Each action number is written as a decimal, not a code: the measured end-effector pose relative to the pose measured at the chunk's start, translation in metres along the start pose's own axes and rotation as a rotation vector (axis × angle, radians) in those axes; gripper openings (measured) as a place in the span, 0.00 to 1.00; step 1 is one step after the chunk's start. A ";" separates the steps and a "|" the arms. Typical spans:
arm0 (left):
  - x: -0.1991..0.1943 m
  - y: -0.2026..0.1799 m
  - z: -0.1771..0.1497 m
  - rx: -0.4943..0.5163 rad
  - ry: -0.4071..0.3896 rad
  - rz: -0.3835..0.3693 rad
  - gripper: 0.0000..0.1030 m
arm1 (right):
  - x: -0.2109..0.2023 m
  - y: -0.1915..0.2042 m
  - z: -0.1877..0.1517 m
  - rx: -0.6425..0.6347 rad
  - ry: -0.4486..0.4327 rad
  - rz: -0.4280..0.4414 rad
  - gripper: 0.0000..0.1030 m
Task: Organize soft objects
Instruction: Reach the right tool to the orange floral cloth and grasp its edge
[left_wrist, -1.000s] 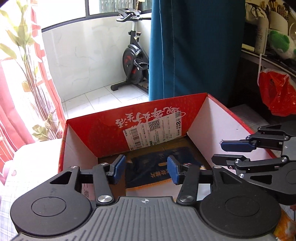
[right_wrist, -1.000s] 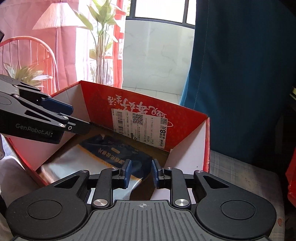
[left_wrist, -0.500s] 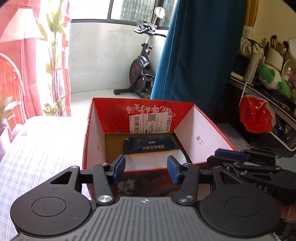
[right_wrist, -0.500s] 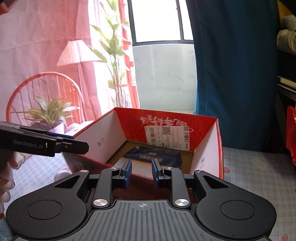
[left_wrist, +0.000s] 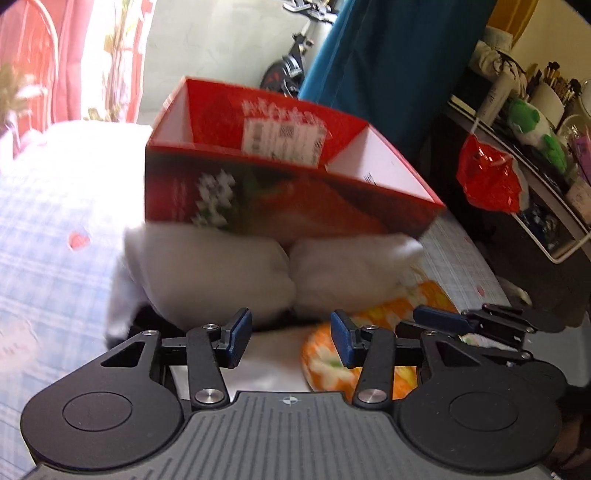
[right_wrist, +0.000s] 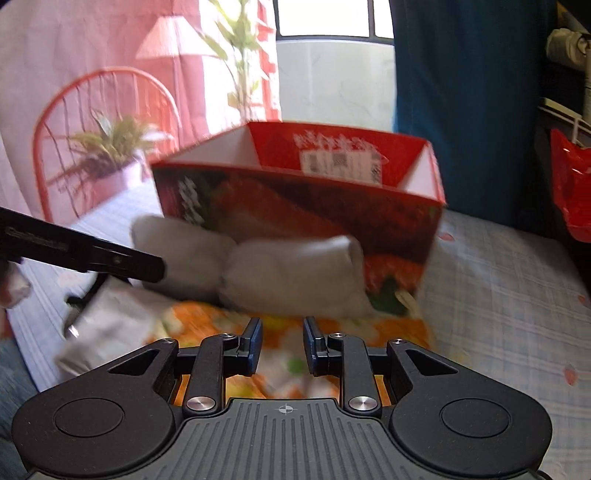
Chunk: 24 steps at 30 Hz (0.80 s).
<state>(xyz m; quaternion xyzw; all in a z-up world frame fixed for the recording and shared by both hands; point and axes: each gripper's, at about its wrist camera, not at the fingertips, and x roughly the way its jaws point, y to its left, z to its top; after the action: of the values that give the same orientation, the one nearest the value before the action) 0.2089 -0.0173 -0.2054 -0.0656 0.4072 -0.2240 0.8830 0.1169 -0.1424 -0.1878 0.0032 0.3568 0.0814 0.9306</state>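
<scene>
Left wrist view: the left gripper (left_wrist: 290, 338) fills the lower frame, fingers apart around nothing. Two white rolled bundles (left_wrist: 273, 273) lie mid-frame against the red box (left_wrist: 280, 192), an orange patterned cloth (left_wrist: 388, 332) at lower right, where the right gripper (left_wrist: 439, 319) reaches in. Right wrist view: the right gripper (right_wrist: 282, 345), fingers narrowly apart and empty, hangs over the orange cloth (right_wrist: 229, 321); bundles (right_wrist: 258, 266) sit centre, left gripper (right_wrist: 85, 254) at left.

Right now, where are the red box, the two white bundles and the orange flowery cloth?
red box (right_wrist: 295, 206): right wrist view, its front wall.
white bundles (right_wrist: 291, 273): right wrist view, middle of the right-hand one.
orange flowery cloth (left_wrist: 399, 310): left wrist view, its upper fold.
</scene>
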 end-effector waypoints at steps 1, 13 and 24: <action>0.003 -0.002 -0.003 0.004 0.015 -0.008 0.48 | 0.000 -0.003 -0.005 -0.001 0.009 -0.019 0.23; 0.025 -0.016 -0.026 0.016 0.074 -0.048 0.47 | 0.005 -0.011 -0.018 0.062 0.020 0.019 0.33; 0.011 -0.013 -0.017 0.018 -0.021 0.029 0.14 | 0.000 -0.012 -0.012 0.101 -0.007 0.057 0.32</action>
<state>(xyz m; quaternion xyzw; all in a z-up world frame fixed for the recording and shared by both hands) 0.1980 -0.0322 -0.2201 -0.0541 0.3968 -0.2141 0.8909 0.1109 -0.1544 -0.1977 0.0605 0.3569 0.0896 0.9279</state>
